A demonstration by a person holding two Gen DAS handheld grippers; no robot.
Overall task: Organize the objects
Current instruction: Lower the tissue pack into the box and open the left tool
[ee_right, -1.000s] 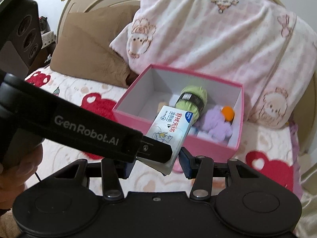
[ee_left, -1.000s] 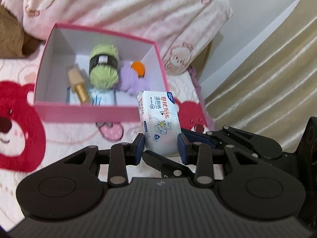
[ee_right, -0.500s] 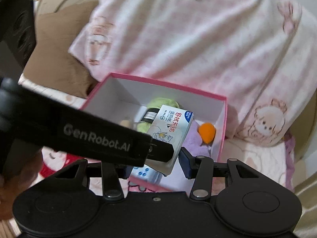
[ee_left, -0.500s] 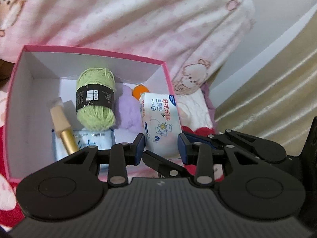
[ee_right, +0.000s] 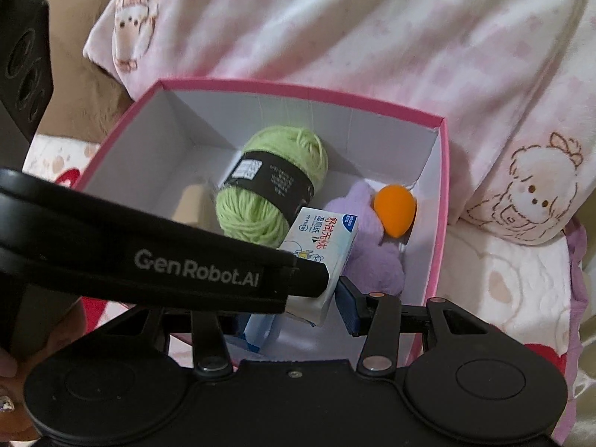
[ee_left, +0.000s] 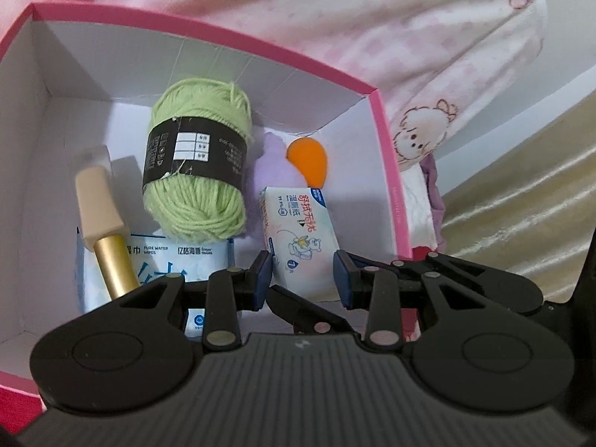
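A white wet-wipe pack [ee_left: 301, 238] sits between the pads of my left gripper [ee_left: 302, 279], held over the open pink box [ee_left: 387, 171]. In the right wrist view the same pack [ee_right: 322, 246] shows with the left gripper's arm across it; my right gripper [ee_right: 298, 309] also stands around the pack, its left finger hidden. In the box lie a green yarn ball [ee_left: 197, 171], a purple plush [ee_left: 272, 164], an orange sponge [ee_left: 309, 158], a beige and gold bottle [ee_left: 100, 216] and a blue wipes pack [ee_left: 167, 260].
The box stands on a bed with a pink bear-print sheet [ee_right: 503, 279]. A pink patterned pillow [ee_right: 372, 29] lies behind it, a brown pillow [ee_right: 67, 85] at the left. A beige curtain [ee_left: 521, 201] hangs at the right.
Both grippers moved forward and down with the wet-wipe pack, from in front of the box to over its inside. The box now fills both views.
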